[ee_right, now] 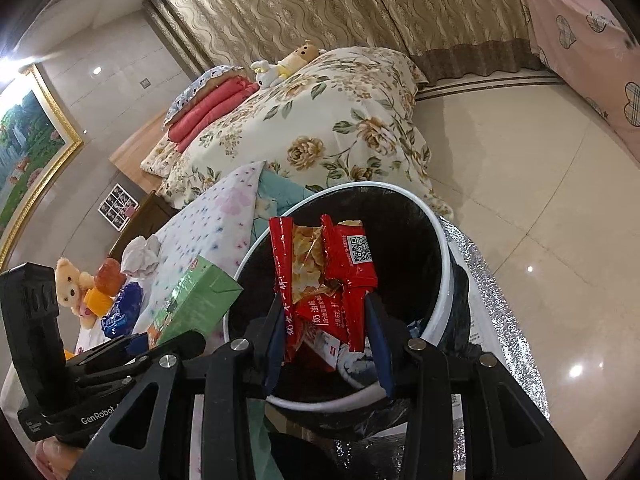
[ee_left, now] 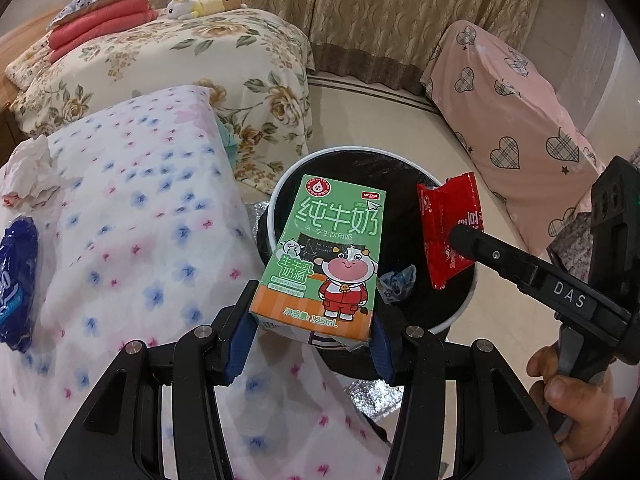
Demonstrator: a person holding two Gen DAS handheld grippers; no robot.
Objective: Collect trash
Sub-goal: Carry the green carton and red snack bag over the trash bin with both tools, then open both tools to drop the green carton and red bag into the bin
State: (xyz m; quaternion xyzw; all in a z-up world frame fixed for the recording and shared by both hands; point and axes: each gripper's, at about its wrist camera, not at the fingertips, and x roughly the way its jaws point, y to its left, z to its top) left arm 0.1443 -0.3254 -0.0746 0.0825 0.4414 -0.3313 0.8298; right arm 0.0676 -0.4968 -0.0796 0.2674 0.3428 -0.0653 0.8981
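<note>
- Left gripper point(ee_left: 312, 334): jaws clamped on the lower end of a green milk carton point(ee_left: 326, 256), held tilted over the near rim of the bin.
- Right gripper point(ee_right: 326, 334): jaws closed on a crumpled red snack wrapper point(ee_right: 324, 280), held above the bin's open mouth.
- Trash bin point(ee_left: 280, 184): round, white-rimmed, black-lined, standing on the floor beside the flower-print surface point(ee_left: 140, 220); a small blue scrap point(ee_left: 398, 280) lay inside.
- On that surface: crumpled white tissue point(ee_left: 30, 172) and a blue packet point(ee_left: 18, 276), well apart from both grippers.
</note>
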